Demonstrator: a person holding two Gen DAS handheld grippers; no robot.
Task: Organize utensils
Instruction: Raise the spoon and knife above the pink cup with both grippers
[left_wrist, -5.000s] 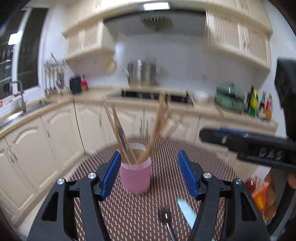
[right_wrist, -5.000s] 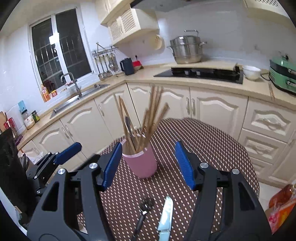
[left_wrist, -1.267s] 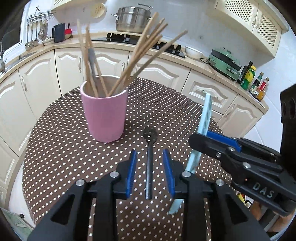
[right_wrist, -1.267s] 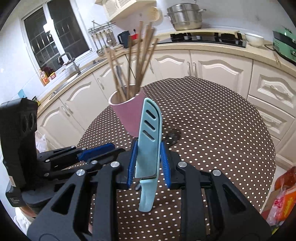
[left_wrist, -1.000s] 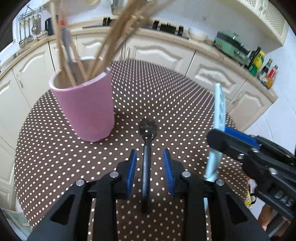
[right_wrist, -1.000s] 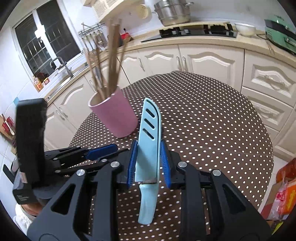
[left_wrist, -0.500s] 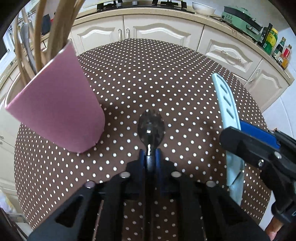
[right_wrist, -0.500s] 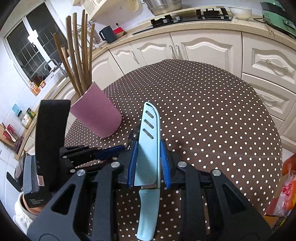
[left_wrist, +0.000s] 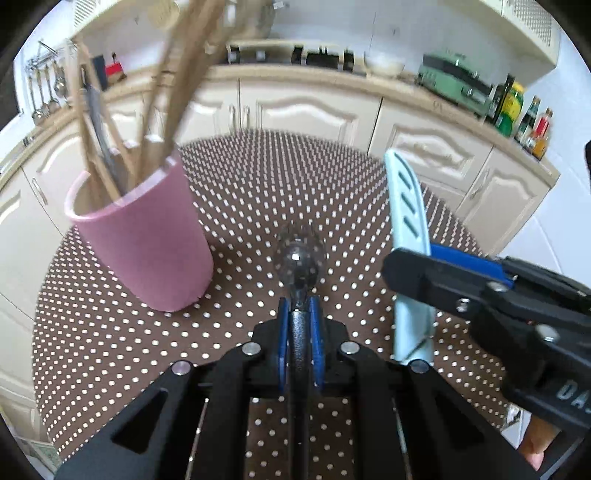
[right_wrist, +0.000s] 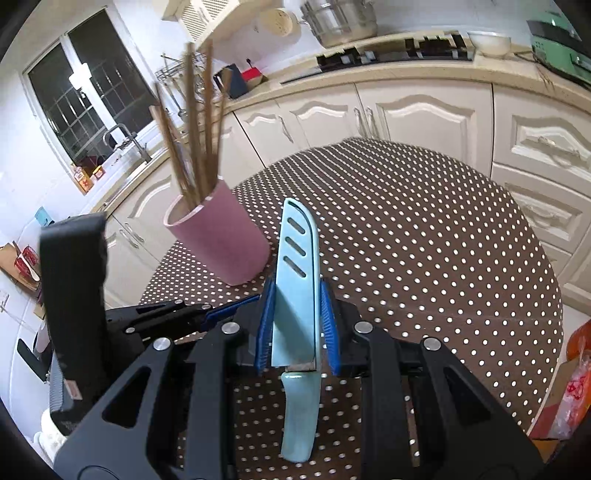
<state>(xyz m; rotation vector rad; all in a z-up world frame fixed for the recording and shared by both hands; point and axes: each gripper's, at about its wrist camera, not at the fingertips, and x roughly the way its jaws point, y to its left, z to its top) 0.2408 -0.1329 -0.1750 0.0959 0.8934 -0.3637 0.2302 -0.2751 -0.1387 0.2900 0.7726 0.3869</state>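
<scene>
My left gripper (left_wrist: 299, 310) is shut on the handle of a dark metal fork (left_wrist: 301, 256), held just above the dotted table with its head pointing forward. My right gripper (right_wrist: 297, 295) is shut on a light blue sheathed knife (right_wrist: 295, 280), tip up; the knife also shows in the left wrist view (left_wrist: 408, 236). A pink cup (left_wrist: 147, 240) with several wooden chopsticks stands left of the fork and also shows in the right wrist view (right_wrist: 221, 240).
The round table has a brown white-dotted cloth (right_wrist: 424, 240). Cream kitchen cabinets (left_wrist: 306, 107) and a counter curve behind it. An orange bag (right_wrist: 576, 373) lies past the table's right edge.
My left gripper closed on the fork and lifted it off the cloth. Both grippers tilted up, so the cup and cabinets show more. The knife stays clamped in my right gripper.
</scene>
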